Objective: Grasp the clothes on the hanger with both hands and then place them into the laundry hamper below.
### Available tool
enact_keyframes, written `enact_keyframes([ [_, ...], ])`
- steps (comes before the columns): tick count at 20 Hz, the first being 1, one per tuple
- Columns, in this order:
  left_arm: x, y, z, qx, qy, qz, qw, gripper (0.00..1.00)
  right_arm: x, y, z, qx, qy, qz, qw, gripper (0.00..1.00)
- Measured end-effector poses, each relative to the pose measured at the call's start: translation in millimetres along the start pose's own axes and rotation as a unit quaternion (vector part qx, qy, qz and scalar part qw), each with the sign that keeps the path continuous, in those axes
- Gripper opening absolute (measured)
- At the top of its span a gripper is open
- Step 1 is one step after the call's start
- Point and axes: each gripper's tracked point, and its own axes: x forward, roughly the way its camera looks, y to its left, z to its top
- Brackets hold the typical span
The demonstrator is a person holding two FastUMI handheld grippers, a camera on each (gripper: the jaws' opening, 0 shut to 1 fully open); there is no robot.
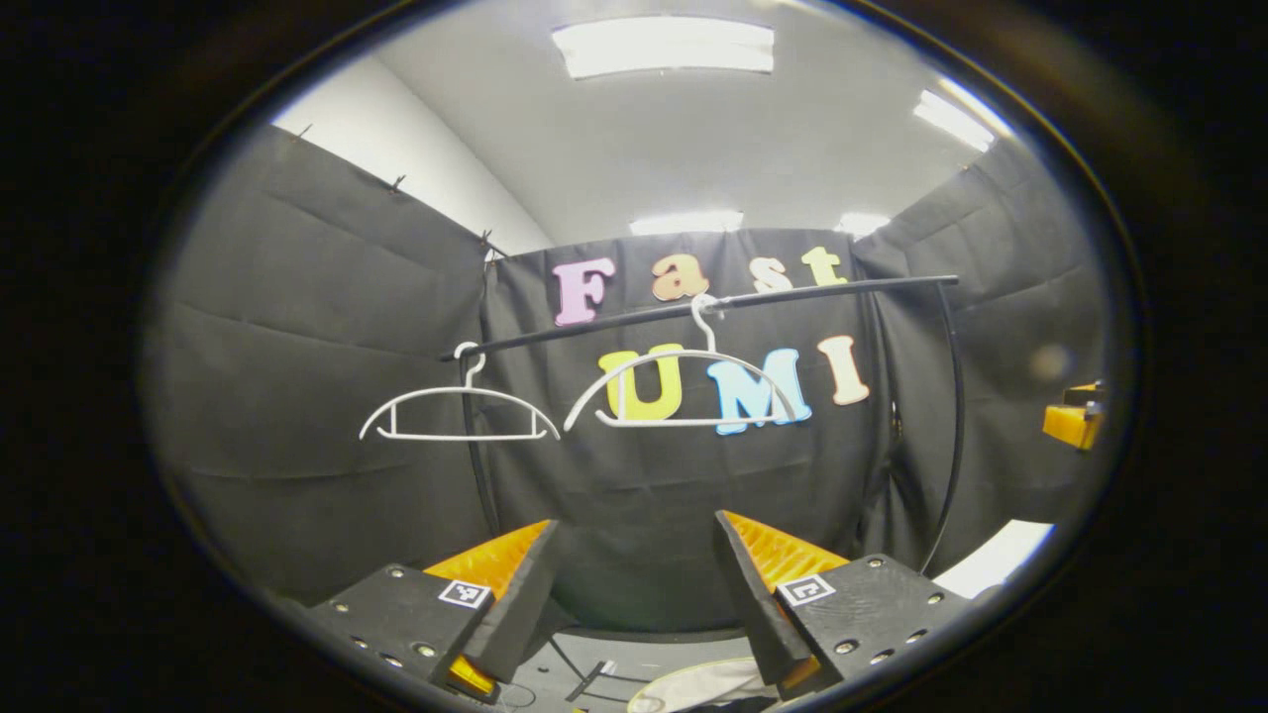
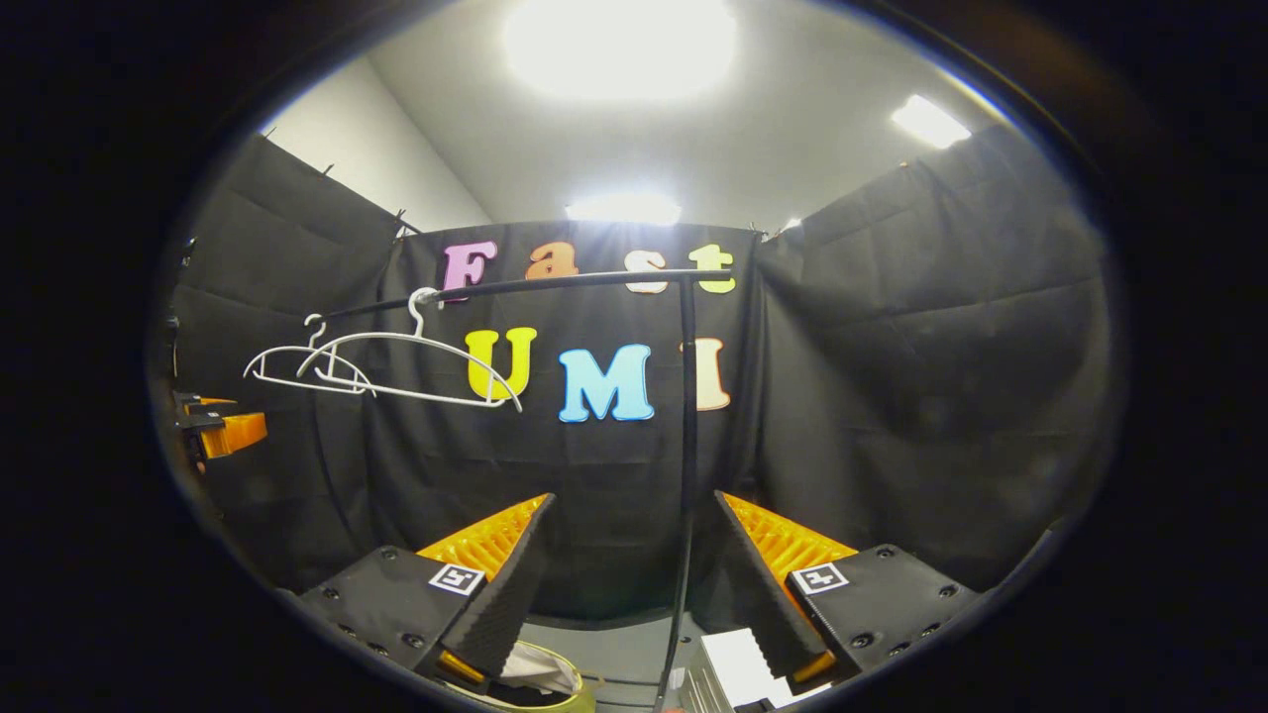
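Two bare white hangers (image 1: 459, 414) (image 1: 684, 391) hang on a black rail (image 1: 792, 294) in the left gripper view. My left gripper (image 1: 634, 525) is open below them with nothing between its fingers. Under it lies a pale cloth (image 1: 698, 683). In the right gripper view both hangers (image 2: 416, 366) hang at the left end of the rail (image 2: 555, 282). My right gripper (image 2: 634, 500) is open and holds nothing. Below its left finger a white cloth (image 2: 535, 668) lies inside a hamper with a yellowish rim (image 2: 570, 701). Each view shows the other gripper far off (image 1: 1075, 421) (image 2: 223, 431).
The rack's black upright post (image 2: 686, 396) runs down between my right gripper's fingers. A white box-like object (image 2: 738, 659) sits on the floor beside the post. Black cloth walls close the booth on three sides. A second rack post (image 1: 956, 416) curves down at the right.
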Motion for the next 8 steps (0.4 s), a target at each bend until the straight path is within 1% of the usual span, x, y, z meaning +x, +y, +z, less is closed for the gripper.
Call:
enact_keyframes([
  [1, -0.4, -1.0, 2.9, 0.006, -0.003, -0.004, 1.000, 0.89, -4.2, -3.4, 3.0, 0.004, -0.003, -0.011, 1.000, 0.94],
  [2, -2.7, 3.4, 5.6, 0.014, -0.006, -0.003, 1.000, 0.89, -7.0, -3.1, 7.3, 0.012, -0.010, -0.017, 1.000, 0.96],
  [3, -4.4, 6.4, 10.1, 0.019, -0.013, 0.000, 1.000, 0.89, -9.9, -1.7, 11.2, 0.015, -0.018, -0.021, 1.000, 0.94],
  [4, -7.4, 9.2, 12.2, 0.020, -0.019, 0.003, 1.000, 0.89, -11.3, -2.9, 13.4, 0.012, -0.025, -0.028, 0.999, 0.96],
  [6, -8.5, 13.6, 12.2, 0.012, -0.023, 0.004, 1.000, 0.89, -10.9, -3.9, 16.9, 0.001, -0.033, -0.037, 0.999, 0.96],
  [8, -3.8, 15.2, 8.8, 0.003, -0.020, 0.000, 1.000, 0.89, -8.8, 1.5, 23.8, -0.003, -0.041, -0.037, 0.998, 0.96],
])
